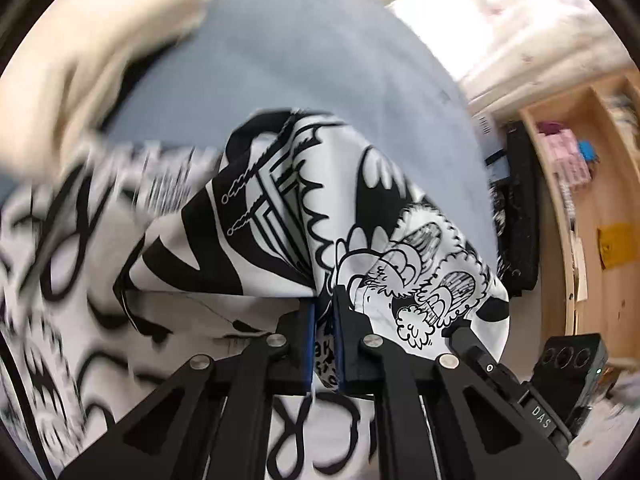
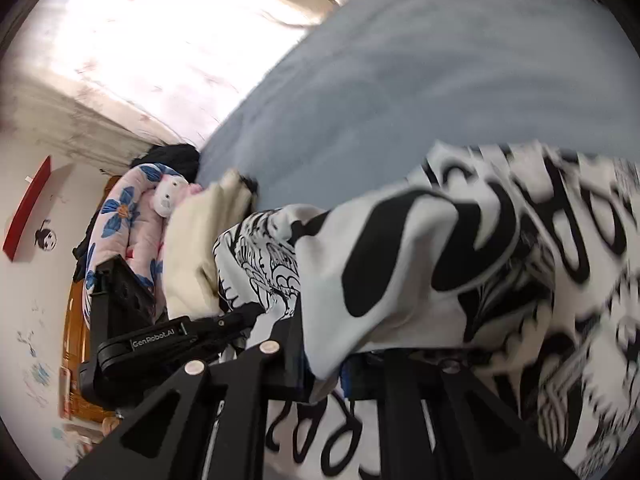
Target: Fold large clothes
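Observation:
A large white garment with black cartoon prints (image 1: 280, 208) lies over a grey-blue bed sheet (image 1: 288, 60). My left gripper (image 1: 323, 300) is shut on a raised fold of the printed garment, its blue pads pinching the cloth between them. In the right wrist view the same garment (image 2: 400, 264) is bunched up and drapes over my right gripper (image 2: 326, 364), which is shut on a fold of it. The right finger of that gripper is mostly hidden under the cloth. The other gripper (image 2: 160, 336) shows at the left, holding the far part of the garment.
A cream cloth (image 1: 80, 60) lies at the upper left of the bed. A floral quilt with a plush toy (image 2: 160, 200) sits by the bed's end. Wooden shelves (image 1: 580, 184) stand to the right, with a black device (image 1: 576, 356) nearby. The sheet (image 2: 440, 72) beyond the garment is bare.

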`<state>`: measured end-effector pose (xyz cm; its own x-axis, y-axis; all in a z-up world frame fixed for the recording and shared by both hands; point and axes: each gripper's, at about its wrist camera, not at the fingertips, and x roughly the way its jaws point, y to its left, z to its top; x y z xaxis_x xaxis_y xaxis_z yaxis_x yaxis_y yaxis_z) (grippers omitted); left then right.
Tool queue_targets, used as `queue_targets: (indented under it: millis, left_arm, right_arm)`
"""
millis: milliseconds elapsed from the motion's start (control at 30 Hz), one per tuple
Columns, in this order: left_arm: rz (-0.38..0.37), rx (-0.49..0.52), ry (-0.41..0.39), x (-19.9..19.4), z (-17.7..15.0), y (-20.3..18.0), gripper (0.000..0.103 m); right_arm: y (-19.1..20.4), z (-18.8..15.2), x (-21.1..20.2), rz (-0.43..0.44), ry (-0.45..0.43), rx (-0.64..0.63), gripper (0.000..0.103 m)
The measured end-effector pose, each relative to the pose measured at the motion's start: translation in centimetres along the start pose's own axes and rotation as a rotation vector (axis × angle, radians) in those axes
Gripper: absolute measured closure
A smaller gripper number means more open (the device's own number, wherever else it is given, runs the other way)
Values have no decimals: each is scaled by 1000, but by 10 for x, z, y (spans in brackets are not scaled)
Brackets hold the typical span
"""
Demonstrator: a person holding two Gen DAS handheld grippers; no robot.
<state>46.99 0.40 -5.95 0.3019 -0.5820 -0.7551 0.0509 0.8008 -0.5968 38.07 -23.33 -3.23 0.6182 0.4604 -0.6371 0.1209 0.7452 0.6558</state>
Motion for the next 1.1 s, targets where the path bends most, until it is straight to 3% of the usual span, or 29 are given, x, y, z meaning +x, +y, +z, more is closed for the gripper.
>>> queue_targets:
  millis: [67, 167, 333, 467, 600, 700, 833, 967, 1067, 1100]
  left_arm:
    - [-41, 65, -99, -9, 5, -4, 97]
    - [-86, 97, -141, -7, -2, 6, 97]
    - [-72, 81, -50, 19, -35, 32, 98]
    - [-52, 44, 41, 19, -64, 53, 98]
    - [52, 0, 187, 23, -97, 63, 99]
    - [35, -35, 242, 15, -120, 71, 99]
    - [-21, -59, 249, -1, -132, 76, 99]
    - [53, -15, 250, 9, -141, 69, 98]
    - [56, 12, 246, 9, -142, 63, 95]
    - [69, 29, 235, 3, -143, 61, 87]
  right_arm:
    - [7, 7, -3, 2, -95, -111, 93]
    - [3, 4, 8, -35, -134, -196, 93]
    - [-26, -24, 22, -79, -44, -209, 93]
    - [-38, -54, 11, -33, 25, -169, 93]
    - [-47, -91, 10, -37, 143, -122, 93]
    - [-54, -113, 0, -20, 164, -82, 93]
    - [-59, -121, -12, -24, 146, -60, 92]
    - [-51, -126, -4, -119, 178, -128, 87]
    - [-36, -125, -11, -197, 194, -178, 80]
    - [-30, -125, -17, -232, 197, -204, 77]
